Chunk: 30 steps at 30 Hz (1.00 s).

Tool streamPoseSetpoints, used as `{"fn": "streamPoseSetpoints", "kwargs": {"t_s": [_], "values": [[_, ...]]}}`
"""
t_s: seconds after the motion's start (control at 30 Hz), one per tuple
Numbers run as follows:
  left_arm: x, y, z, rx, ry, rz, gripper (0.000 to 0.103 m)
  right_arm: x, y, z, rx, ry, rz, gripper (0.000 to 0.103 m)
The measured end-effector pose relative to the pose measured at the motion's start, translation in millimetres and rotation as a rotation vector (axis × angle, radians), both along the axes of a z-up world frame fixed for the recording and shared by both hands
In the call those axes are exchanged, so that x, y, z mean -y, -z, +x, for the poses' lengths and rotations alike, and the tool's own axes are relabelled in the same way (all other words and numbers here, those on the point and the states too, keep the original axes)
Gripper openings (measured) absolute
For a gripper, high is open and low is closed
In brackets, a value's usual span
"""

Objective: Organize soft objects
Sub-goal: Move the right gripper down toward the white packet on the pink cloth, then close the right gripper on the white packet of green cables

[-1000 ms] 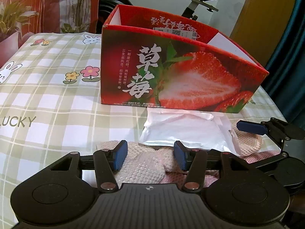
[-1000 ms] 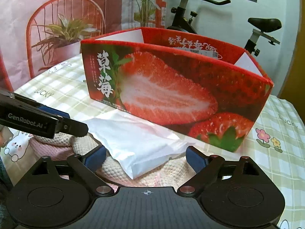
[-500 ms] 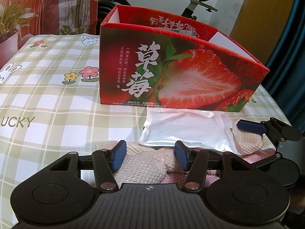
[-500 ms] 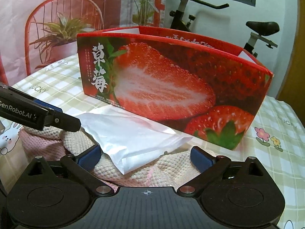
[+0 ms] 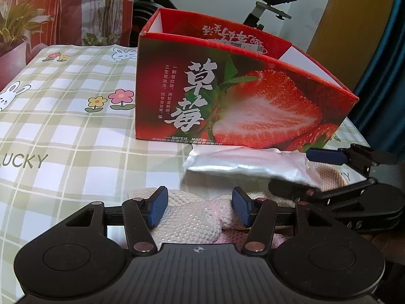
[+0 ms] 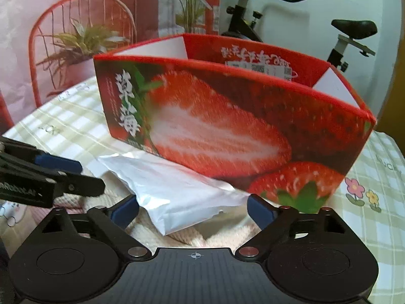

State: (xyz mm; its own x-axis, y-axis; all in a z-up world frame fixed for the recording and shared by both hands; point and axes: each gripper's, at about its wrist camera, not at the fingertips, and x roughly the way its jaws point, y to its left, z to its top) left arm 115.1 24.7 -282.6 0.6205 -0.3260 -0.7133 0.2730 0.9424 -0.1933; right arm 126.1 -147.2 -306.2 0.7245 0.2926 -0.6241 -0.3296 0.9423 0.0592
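Observation:
A pink and cream knitted cloth (image 5: 192,217) lies folded on the table, with a white soft pouch (image 5: 248,160) on top of it, its far edge at the strawberry box. My left gripper (image 5: 197,207) is open, its pads either side of the cloth's left end. My right gripper (image 6: 192,210) is open wide around the pouch (image 6: 177,192) and the cloth (image 6: 227,238) under it. The red strawberry box (image 5: 240,93) stands open-topped just behind; it also shows in the right wrist view (image 6: 227,124).
The table has a green checked cloth (image 5: 63,126) with flowers and rabbits. An exercise bike (image 6: 329,25) and a printed backdrop with a red chair (image 6: 76,38) stand behind. A dark blue curtain (image 5: 384,63) hangs at the right.
Both grippers have lifted and tilted a little with the cloth and pouch; the pouch's near edge now looks raised off the table. The right view has swung slightly left.

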Motion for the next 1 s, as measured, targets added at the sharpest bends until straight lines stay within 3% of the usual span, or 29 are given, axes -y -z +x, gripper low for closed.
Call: {"fn": "streamPoseSetpoints", "kwargs": {"t_s": [0.2, 0.43, 0.6, 1.0], "values": [[0, -5, 3, 0.0, 0.001, -0.001, 0.058, 14, -17, 0, 0.04, 0.023, 0.074, 0.065], [-2, -23, 26, -0.003, 0.017, -0.039, 0.057, 31, -28, 8, 0.051, 0.082, 0.144, 0.055], [15, -27, 47, 0.049, 0.095, 0.051, 0.053, 41, -23, 14, 0.016, 0.115, 0.177, 0.052], [31, -21, 62, 0.096, 0.205, 0.041, 0.053, 23, -25, 13, 0.09, 0.007, 0.011, 0.051]]}}
